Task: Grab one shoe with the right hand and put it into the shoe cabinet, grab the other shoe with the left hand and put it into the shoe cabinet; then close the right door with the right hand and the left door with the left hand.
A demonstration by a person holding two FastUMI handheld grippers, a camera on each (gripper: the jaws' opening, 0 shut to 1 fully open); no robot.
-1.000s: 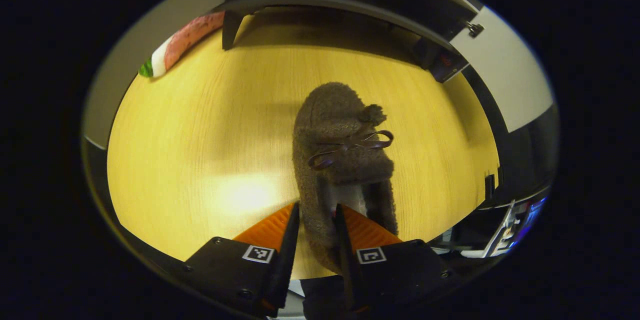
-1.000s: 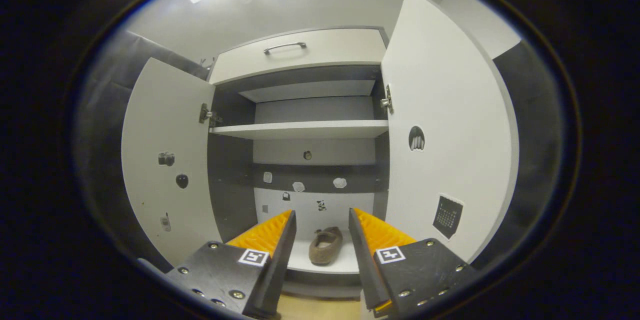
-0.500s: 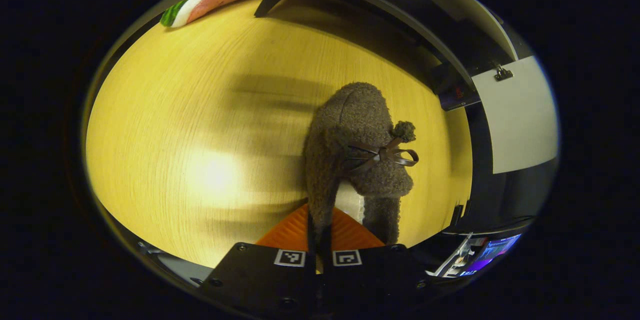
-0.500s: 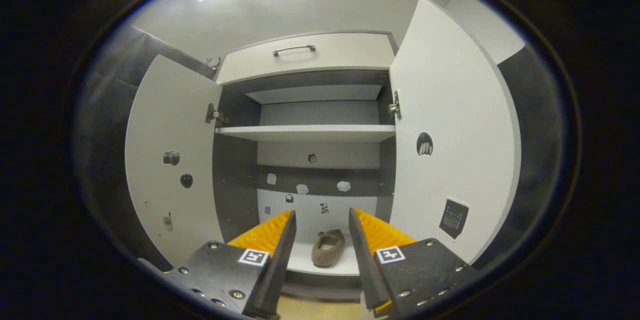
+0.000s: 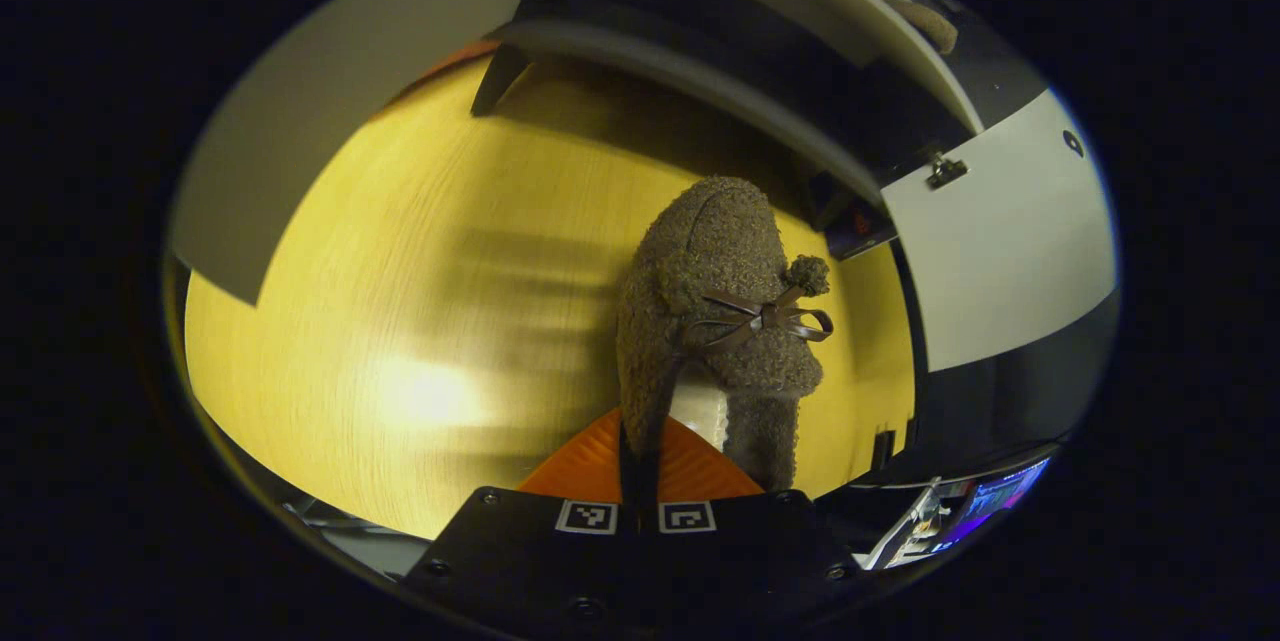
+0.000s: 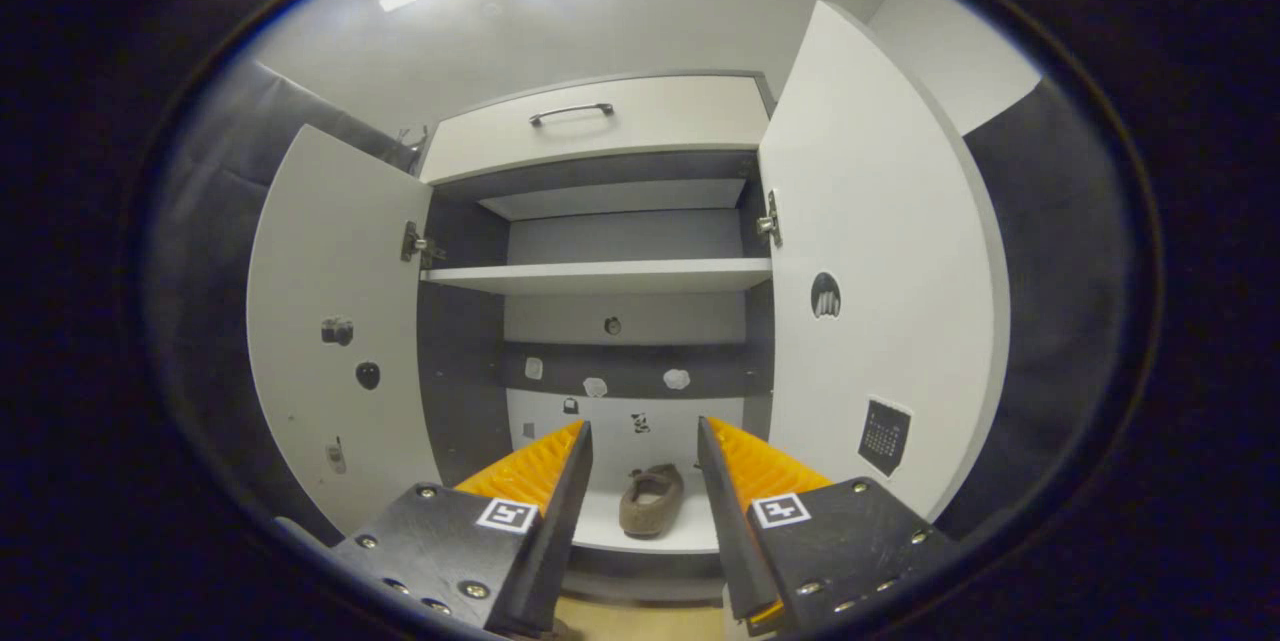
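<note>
— Where are your tongs?
— Your left tongs (image 5: 638, 456) pinch the brown shoe (image 5: 715, 321) by its heel rim, above the wooden floor (image 5: 400, 321). Your right tongs (image 6: 640, 481) gape wide before the shoe cabinet (image 6: 610, 276), the other shoe (image 6: 650, 501) on its bottom shelf.

We see glare on the yellow floor (image 5: 420, 391) left of the jaws, soft shadows, and fisheye-bent edges.
</note>
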